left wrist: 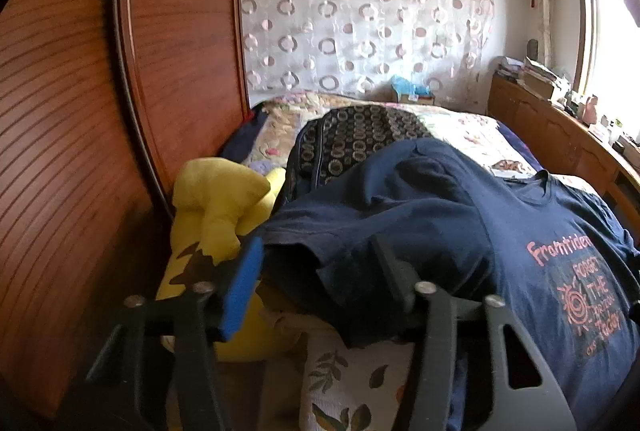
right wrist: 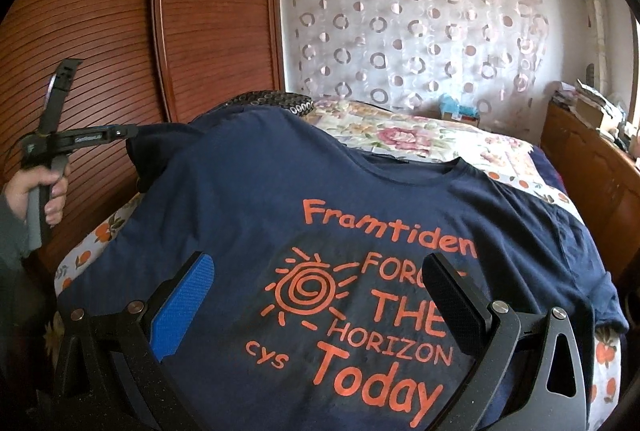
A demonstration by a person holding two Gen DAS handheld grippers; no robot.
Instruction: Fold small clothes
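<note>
The navy t-shirt (right wrist: 280,231) lies chest-up on the bed (right wrist: 420,135), orange print showing, collar at the far end. Its left sleeve (left wrist: 360,231) sits between the left gripper (left wrist: 320,267) fingers, but the blue pad (left wrist: 240,287) looks clear of the cloth, so I can't call it pinched. The right gripper (right wrist: 316,295) hovers wide open over the print (holding nothing). Looks like fold 1: clamp the sleeve, swing it across the shirt. A yellow plush toy (left wrist: 224,207) sits just left of the shirt.
</note>
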